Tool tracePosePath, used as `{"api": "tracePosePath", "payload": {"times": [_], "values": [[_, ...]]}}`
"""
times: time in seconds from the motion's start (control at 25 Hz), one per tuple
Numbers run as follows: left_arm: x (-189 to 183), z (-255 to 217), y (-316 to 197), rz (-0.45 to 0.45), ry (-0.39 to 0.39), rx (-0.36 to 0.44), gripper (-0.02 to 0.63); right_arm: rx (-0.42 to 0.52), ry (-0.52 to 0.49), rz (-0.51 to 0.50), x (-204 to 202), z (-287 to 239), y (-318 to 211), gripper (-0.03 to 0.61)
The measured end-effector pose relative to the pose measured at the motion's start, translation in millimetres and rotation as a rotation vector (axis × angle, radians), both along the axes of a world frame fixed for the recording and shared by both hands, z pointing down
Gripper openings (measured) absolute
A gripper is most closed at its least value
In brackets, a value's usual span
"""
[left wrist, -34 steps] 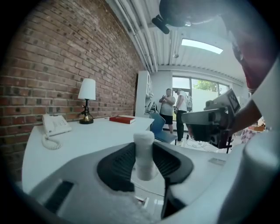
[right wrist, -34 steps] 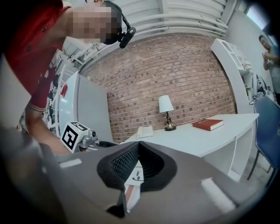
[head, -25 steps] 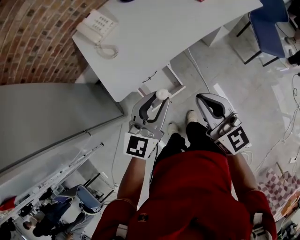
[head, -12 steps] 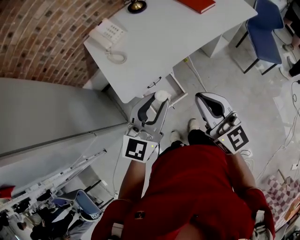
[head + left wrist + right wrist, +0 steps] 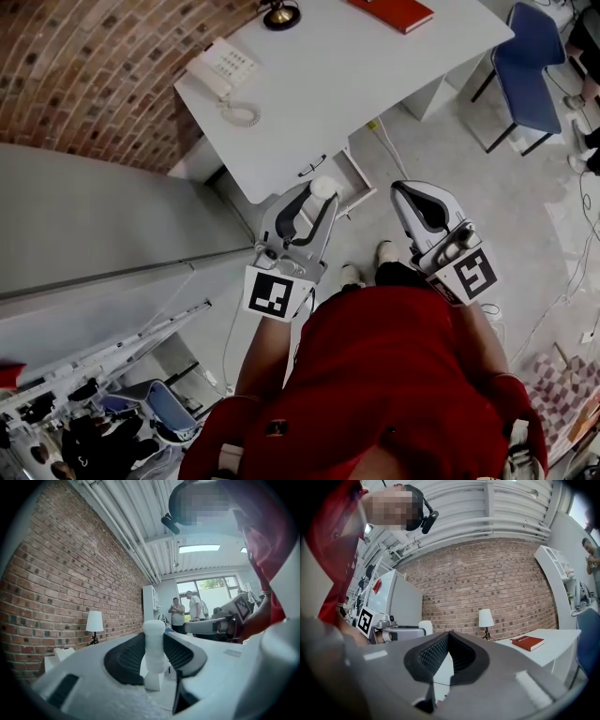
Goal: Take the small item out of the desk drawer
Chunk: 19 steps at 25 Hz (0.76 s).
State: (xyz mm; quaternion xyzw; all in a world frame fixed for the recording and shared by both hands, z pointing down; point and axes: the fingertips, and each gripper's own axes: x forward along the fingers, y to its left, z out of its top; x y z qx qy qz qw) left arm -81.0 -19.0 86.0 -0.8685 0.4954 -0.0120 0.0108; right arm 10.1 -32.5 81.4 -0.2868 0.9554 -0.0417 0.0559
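My left gripper [image 5: 317,195] is shut on a small white bottle-shaped item [image 5: 322,187], raised well above the floor in front of the white desk [image 5: 319,84]. In the left gripper view the item [image 5: 154,644] stands upright between the dark ribbed pads [image 5: 123,660]. An open drawer [image 5: 351,180] juts from the desk's front, just beyond the item. My right gripper [image 5: 412,195] hangs level with the left one, its jaws shut with nothing in them; its own view shows the pads [image 5: 433,654] meeting. That view also catches the left gripper [image 5: 396,631] and the item [image 5: 425,626].
On the desk are a white telephone [image 5: 218,71], a lamp [image 5: 279,13] and a red book [image 5: 395,11]. A blue chair [image 5: 531,58] stands at the right. A brick wall [image 5: 84,66] and a grey cabinet [image 5: 94,225] lie left. Two people [image 5: 184,611] stand far off.
The desk has come further into the head view, so the lamp and book now show. Both grippers keep almost the same pose, the left still shut on the white item.
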Motion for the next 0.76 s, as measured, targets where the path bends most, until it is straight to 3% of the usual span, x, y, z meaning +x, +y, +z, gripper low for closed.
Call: {"api": "tracePosePath", "payload": {"times": [0.76], "values": [[-4.3, 1.7, 22.6, 0.024, 0.005, 0.008, 0.129, 0.004, 0.011, 0.020, 0.8, 0.7, 22.3, 0.012]]}}
